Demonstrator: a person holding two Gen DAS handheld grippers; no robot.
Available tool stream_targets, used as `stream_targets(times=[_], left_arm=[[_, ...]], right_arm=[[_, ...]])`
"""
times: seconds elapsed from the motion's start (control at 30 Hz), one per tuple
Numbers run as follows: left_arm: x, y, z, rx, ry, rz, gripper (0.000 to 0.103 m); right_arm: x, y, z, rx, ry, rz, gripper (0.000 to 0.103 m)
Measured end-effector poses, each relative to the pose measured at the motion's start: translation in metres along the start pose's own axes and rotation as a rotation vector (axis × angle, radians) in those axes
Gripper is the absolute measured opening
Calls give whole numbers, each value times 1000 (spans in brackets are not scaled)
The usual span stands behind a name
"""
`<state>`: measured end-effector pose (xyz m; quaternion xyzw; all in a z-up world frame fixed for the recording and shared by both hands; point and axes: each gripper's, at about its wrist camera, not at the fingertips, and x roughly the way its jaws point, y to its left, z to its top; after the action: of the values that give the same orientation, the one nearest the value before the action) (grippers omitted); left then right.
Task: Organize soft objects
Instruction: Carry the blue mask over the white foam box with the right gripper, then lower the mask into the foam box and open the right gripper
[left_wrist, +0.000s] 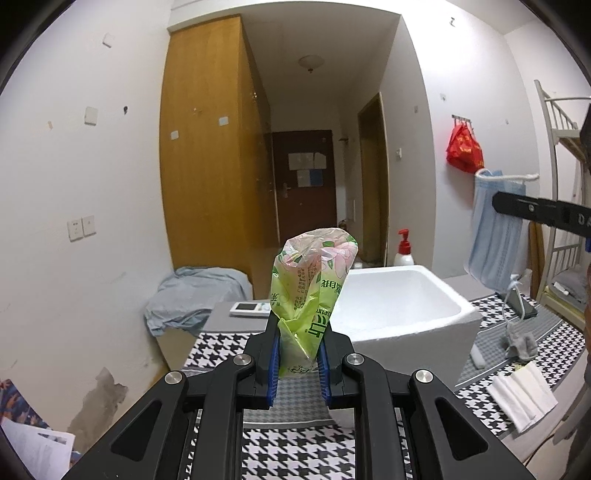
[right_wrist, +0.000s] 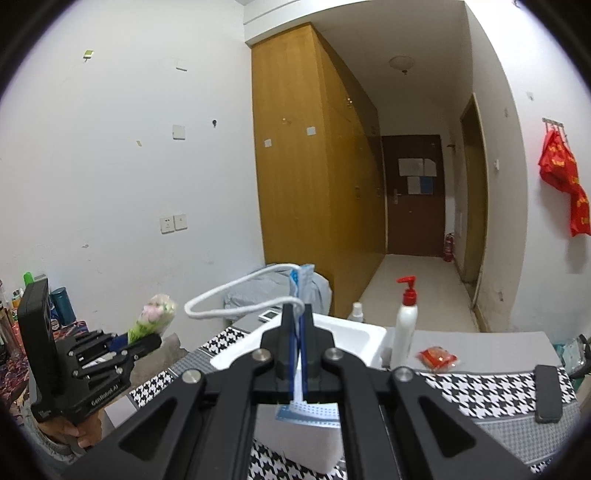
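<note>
Gripping a green tissue pack, the left gripper has its jaws clenched on the pack's lower end, so the pack stands upright in the air above the near edge of the bench, just left of the white foam box. The right gripper has its jaws clamped on a blue mask; the mask's white ear loop curls out to the left, and its lower edge hangs below the jaws over the box's near wall. In the left wrist view the mask hangs high at the right, above the box's right side. On the houndstooth cloth to the right of the box lie a grey sock and, nearer, a stack of white tissues. A lotion bottle with a red pump stands just behind the box, and a small red packet lies to its right. Farther left, a grey cloth is heaped against the wall.
</note>
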<state>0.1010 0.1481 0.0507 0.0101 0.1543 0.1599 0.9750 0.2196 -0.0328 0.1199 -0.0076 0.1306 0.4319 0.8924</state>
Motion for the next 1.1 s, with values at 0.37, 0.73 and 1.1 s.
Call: stream_targets(times=[0.37,0.73,1.1], left_arm=[[5,8,-4,-14,29,26,19],[10,14,-9,-29,50,19,19],[16,19,-9,-38,57,15,19]], right_arm=[[43,11,4,-9,37,52,4],[87,16,-3,21,121,84,4],[122,15,-18,57,221,61,4]])
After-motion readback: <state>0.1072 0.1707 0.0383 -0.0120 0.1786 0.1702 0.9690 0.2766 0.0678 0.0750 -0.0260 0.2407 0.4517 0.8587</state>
